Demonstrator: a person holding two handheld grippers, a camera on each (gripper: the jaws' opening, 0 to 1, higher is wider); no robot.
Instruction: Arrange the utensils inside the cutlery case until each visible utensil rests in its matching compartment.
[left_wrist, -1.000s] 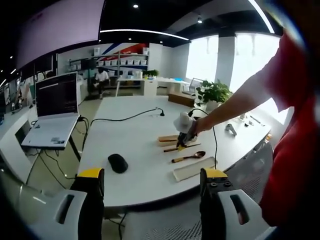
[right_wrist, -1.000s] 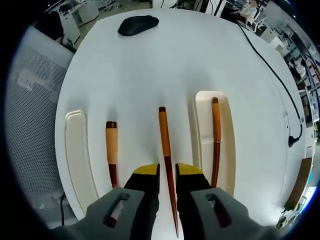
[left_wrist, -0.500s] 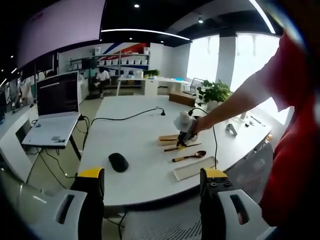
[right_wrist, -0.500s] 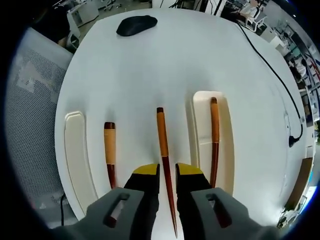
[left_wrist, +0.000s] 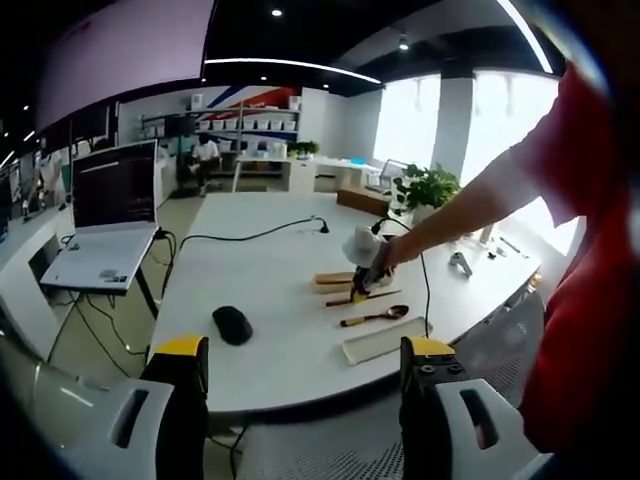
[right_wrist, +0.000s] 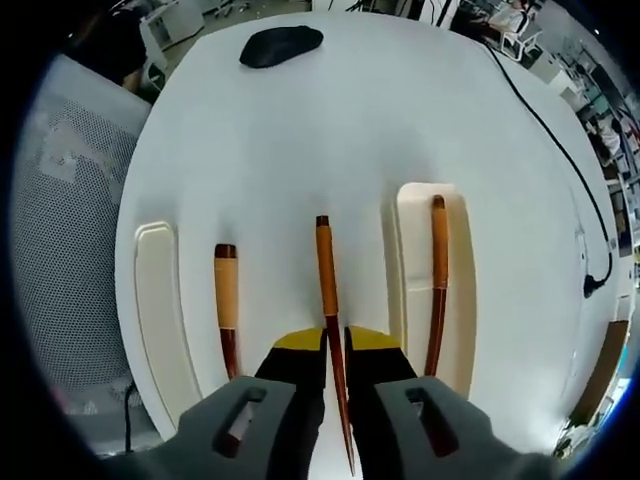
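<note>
White and round-edged, the counter (right_wrist: 300, 130) carries two cream case halves and three wooden utensils laid side by side in the right gripper view. The right hand-held gripper (right_wrist: 334, 342) has its yellow-tipped jaws pinched against the middle chopstick (right_wrist: 326, 290), which lies on bare counter between the two halves. To its left lies a utensil with a pale handle (right_wrist: 226, 300), apparently a spoon, though its bowl end is hidden behind the jaw; beyond it sits the empty case half (right_wrist: 160, 300). To the right, another dark stick (right_wrist: 437, 270) rests inside the second case half (right_wrist: 410, 260). A black mouse (right_wrist: 280, 44) sits well apart near the far edge. In the left gripper view, the left hand-held gripper (left_wrist: 300, 350) hangs open, gripping nothing, off the counter's near edge.
</note>
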